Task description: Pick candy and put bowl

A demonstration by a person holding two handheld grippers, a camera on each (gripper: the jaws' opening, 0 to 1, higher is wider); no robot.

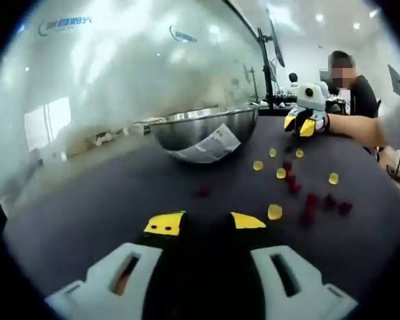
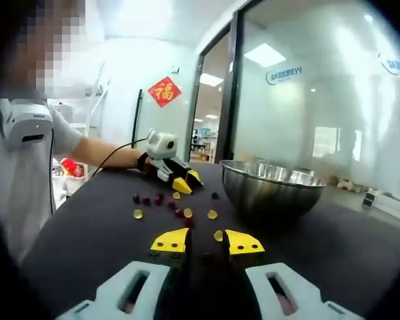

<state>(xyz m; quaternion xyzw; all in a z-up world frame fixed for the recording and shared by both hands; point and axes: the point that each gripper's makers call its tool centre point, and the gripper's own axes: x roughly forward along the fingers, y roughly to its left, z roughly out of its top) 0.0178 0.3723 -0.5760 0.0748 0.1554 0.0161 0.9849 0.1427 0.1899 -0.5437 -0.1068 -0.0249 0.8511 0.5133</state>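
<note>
Flanking candies (image 1: pixel 275 212) on a dark table (image 1: pixel 87 207) beside glass walls (image 1: pixel 120 60), both tools gape released.

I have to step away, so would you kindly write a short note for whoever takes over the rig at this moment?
Left gripper: open, empty, low over the dark table.
Right gripper: open, empty, a yellow candy lying between its tips.
Yellow and red candies are scattered on the table beside the steel bowl.
Done: I cannot see inside the bowl, so no candy is confirmed in it.
Left: pick each candy and drop it into the bowl.
</note>
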